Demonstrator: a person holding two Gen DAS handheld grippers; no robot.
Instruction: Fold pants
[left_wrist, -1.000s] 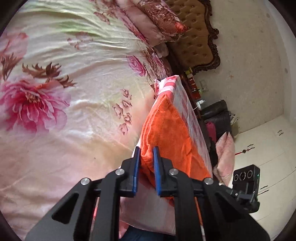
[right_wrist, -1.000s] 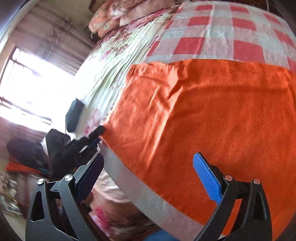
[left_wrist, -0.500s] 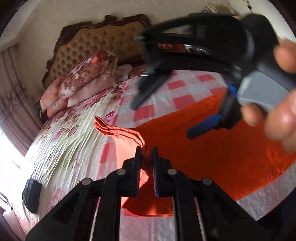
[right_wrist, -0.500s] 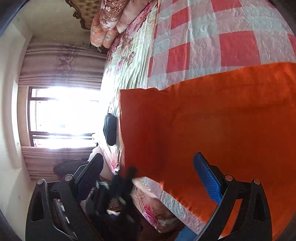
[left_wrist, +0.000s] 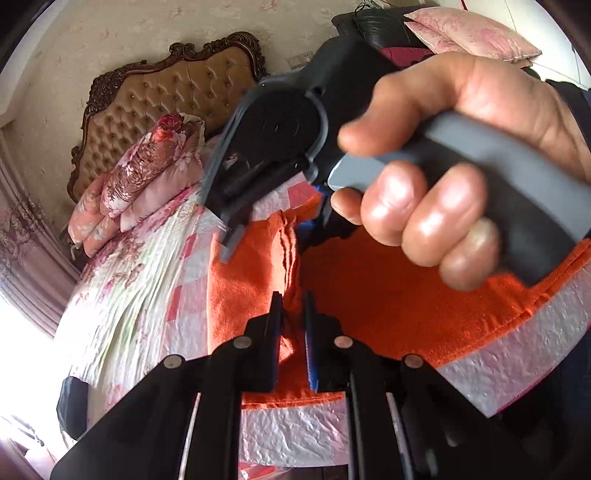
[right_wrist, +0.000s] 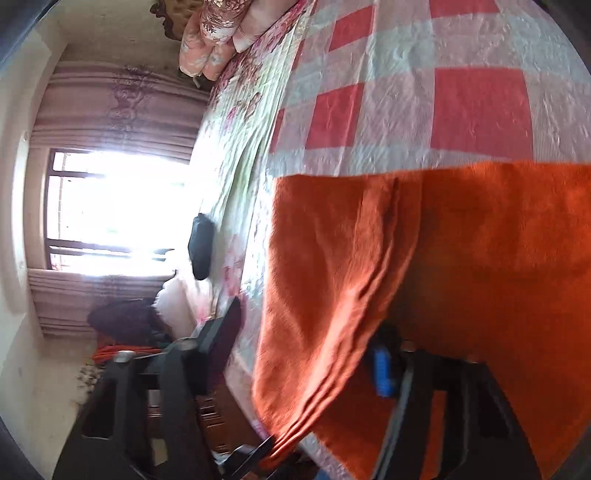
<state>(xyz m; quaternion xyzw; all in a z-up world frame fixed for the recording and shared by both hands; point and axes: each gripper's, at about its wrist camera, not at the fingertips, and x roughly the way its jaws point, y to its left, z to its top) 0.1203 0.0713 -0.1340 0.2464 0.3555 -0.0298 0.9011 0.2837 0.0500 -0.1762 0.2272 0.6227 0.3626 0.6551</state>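
Two jaws of the left gripper (left_wrist: 293, 325) pinch a raised fold of the orange pants (left_wrist: 388, 302), which lie spread on the checked quilt (right_wrist: 406, 110) at the bed's edge. The right gripper (right_wrist: 306, 354) hangs wide, holding nothing. With one corner held, the fold may land skewed or slip off.

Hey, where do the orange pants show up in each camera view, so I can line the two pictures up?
Left wrist: the pants cross the lower middle, a pleated edge pinched in the left claw.
Right wrist: the pants fill the lower right, draped over the right claw.
Shared landmark: the stacked floral pillows at the bed's head.
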